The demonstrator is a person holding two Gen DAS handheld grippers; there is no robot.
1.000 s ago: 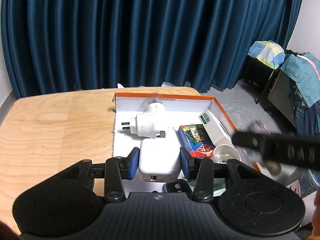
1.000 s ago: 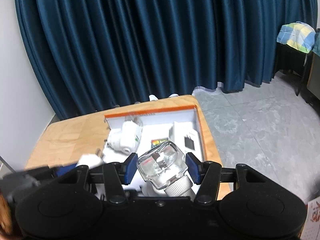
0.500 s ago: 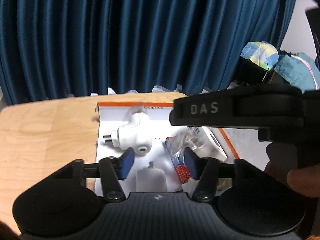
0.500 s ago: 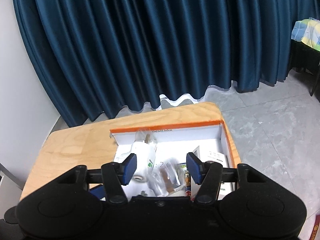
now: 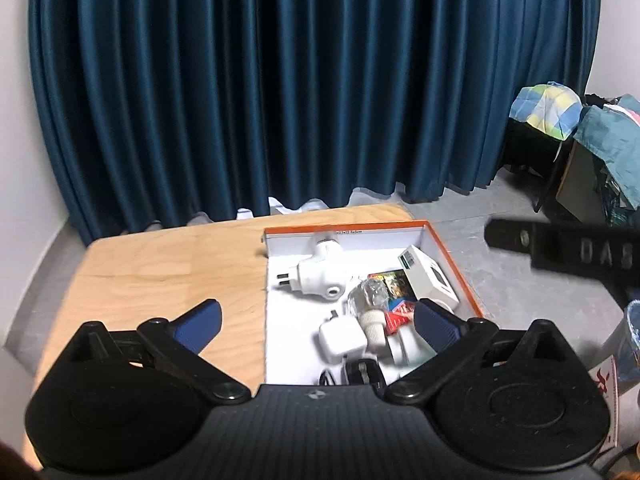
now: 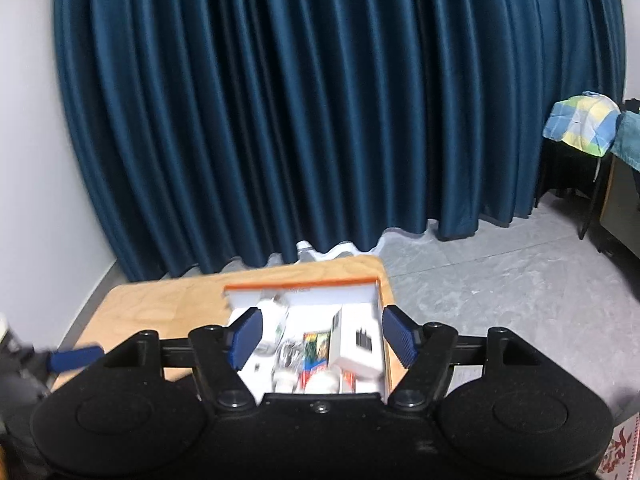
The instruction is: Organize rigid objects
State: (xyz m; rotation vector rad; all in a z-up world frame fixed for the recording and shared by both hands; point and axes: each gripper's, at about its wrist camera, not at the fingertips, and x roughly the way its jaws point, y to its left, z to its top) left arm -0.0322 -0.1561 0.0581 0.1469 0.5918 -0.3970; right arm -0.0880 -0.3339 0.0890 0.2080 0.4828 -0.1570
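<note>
So from where I'm sitting, the wooden table fills the bottom of both views, bare on its left half, with the orange-rimmed box sitting on the right half. Everything rigid is already in that box: the white plug adapter, a white carton, a colourful little pack, the glass bottle lying on its side with its white cap toward me, and the small white charger right beside it. Both tongs have just been opening and hold nothing now: left gripper spread wide, right gripper about half spread. The box lies ahead and below both, between the right one's jaws, so I'd say neither hand has anything left to fetch here.
</note>
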